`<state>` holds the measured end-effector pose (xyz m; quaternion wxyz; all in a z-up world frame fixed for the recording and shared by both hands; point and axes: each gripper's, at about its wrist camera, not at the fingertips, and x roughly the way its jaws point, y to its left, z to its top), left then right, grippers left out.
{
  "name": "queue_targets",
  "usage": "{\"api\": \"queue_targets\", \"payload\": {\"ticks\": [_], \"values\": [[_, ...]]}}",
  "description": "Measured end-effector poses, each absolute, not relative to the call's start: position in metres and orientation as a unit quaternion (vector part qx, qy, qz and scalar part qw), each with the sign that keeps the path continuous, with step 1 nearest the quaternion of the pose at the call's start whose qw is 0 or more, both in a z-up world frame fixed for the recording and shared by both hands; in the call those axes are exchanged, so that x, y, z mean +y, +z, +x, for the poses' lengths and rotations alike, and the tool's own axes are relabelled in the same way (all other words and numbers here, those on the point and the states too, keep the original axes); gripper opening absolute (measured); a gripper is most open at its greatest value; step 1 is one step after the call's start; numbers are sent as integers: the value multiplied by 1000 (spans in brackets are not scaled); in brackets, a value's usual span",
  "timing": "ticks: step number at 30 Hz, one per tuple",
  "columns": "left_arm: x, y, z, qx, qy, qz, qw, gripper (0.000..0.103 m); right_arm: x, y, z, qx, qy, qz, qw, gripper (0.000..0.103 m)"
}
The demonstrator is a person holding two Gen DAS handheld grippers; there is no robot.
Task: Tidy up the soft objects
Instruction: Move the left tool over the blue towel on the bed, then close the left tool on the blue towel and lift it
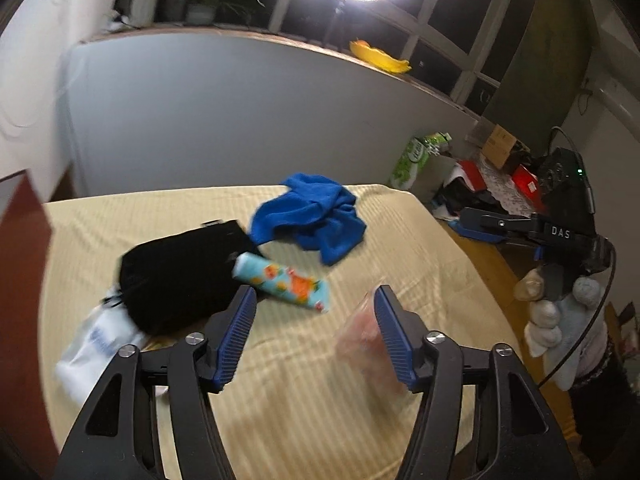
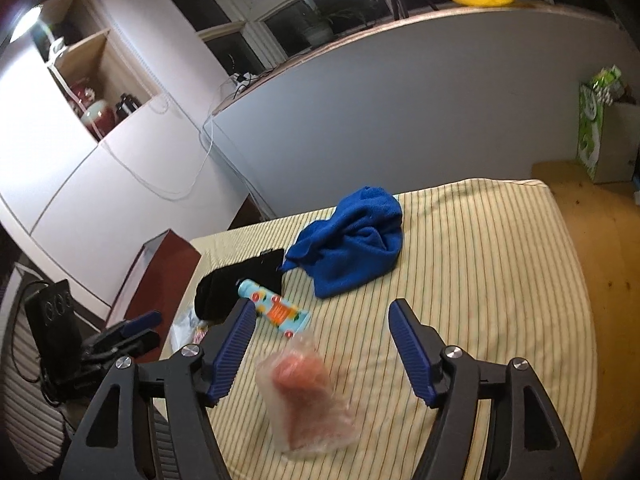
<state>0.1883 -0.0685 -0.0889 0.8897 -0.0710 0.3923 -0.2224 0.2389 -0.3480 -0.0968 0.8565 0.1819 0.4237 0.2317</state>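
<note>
On a cream striped sheet lie a crumpled blue towel, a black pouch, a floral tube and a clear bag with something pink inside. My right gripper stands open over that bag, which lies between its fingers without touching the pads. My left gripper is open and empty above the sheet. The floral tube and black pouch lie just beyond its left finger. The clear bag sits partly behind its right finger. The blue towel lies farther back.
A white plastic bag pokes out from under the pouch at the sheet's left edge. A red-brown cabinet stands left of the bed. Clutter and a green pack sit at the right, by a wooden surface. A gloved hand holds the right gripper.
</note>
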Motion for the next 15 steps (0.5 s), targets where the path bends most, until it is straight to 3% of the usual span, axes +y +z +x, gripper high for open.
{"api": "queue_targets", "payload": {"ticks": [15], "values": [[-119,-132,301,476,-235,-86,843,63,-334,-158,347,487,240,237,806,68]]}}
